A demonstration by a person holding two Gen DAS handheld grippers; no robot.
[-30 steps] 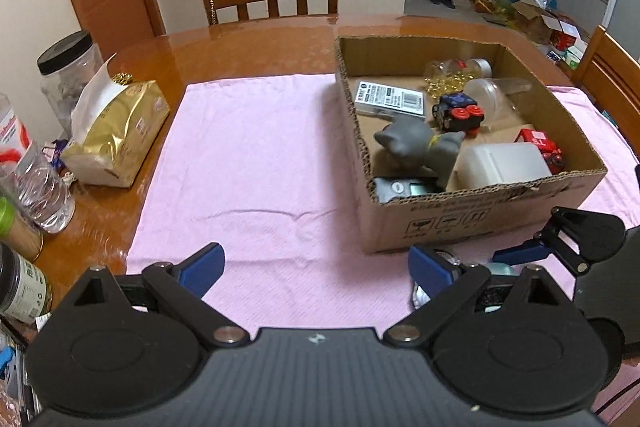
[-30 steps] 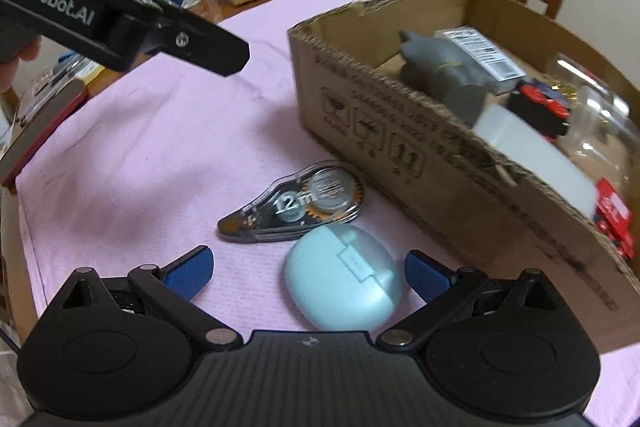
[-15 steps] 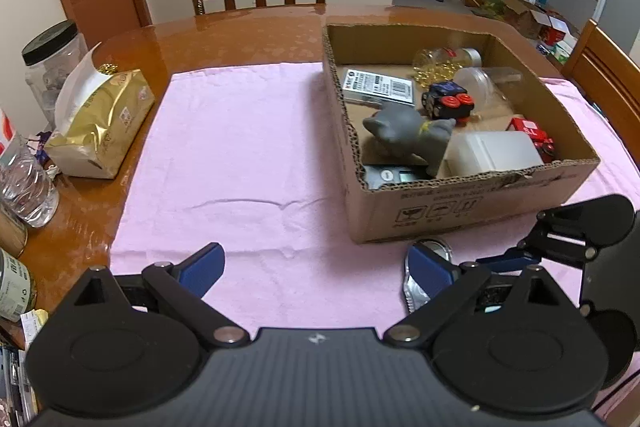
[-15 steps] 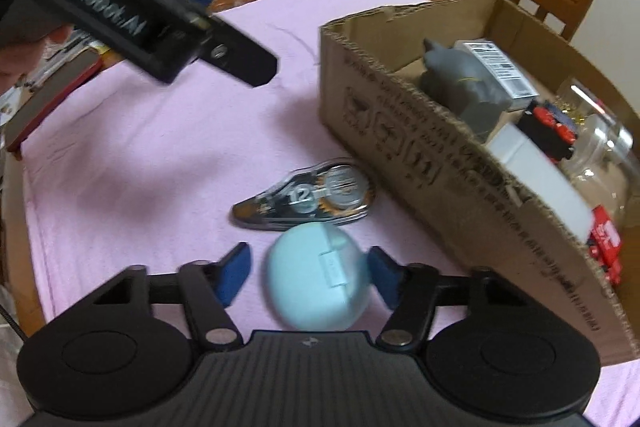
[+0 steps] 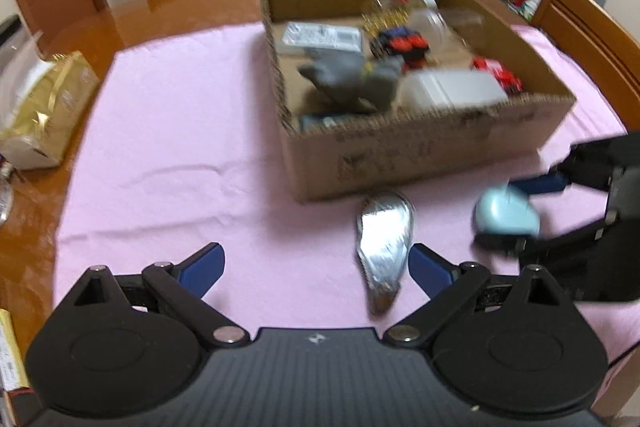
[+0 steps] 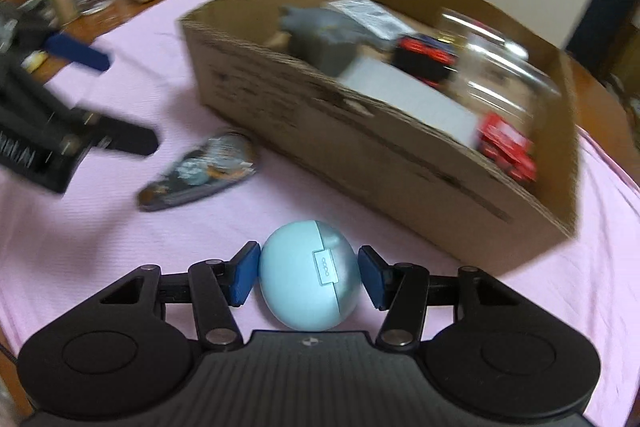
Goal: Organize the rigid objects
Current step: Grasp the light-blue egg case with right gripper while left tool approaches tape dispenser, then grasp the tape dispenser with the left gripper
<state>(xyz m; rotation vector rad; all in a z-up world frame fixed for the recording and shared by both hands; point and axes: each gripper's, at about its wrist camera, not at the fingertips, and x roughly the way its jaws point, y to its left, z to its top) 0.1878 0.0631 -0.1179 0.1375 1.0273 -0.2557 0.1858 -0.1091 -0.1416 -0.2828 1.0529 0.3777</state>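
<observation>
Right claw (image 6: 308,277) pinching pale blue earbud case (image 6: 308,275), just above pink cloth (image 6: 120,259). Left claw (image 5: 316,269) spread, nothing between pads. Correction tape (image 5: 384,247) on cloth by its right pad. Cardboard box (image 5: 420,151) beyond, toys inside, on desk (image 5: 168,15).

Pale blue case (image 6: 308,279) between my dark blue pads (image 6: 245,277), on a pink cloth (image 5: 180,155).

My frames are black. The cardboard box (image 5: 420,151) is plain brown with dark printed marks on its near wall. Inside it I see a grey figure (image 5: 352,83), a white block (image 5: 452,89), red-and-black toy cars (image 5: 402,45), a red toy (image 5: 498,75) and a white label with fine print (image 5: 320,37). The tape dispenser (image 5: 384,247) looks silvery grey. A gold packet (image 5: 48,107) sits on the glossy orange-brown table (image 5: 24,247).
</observation>
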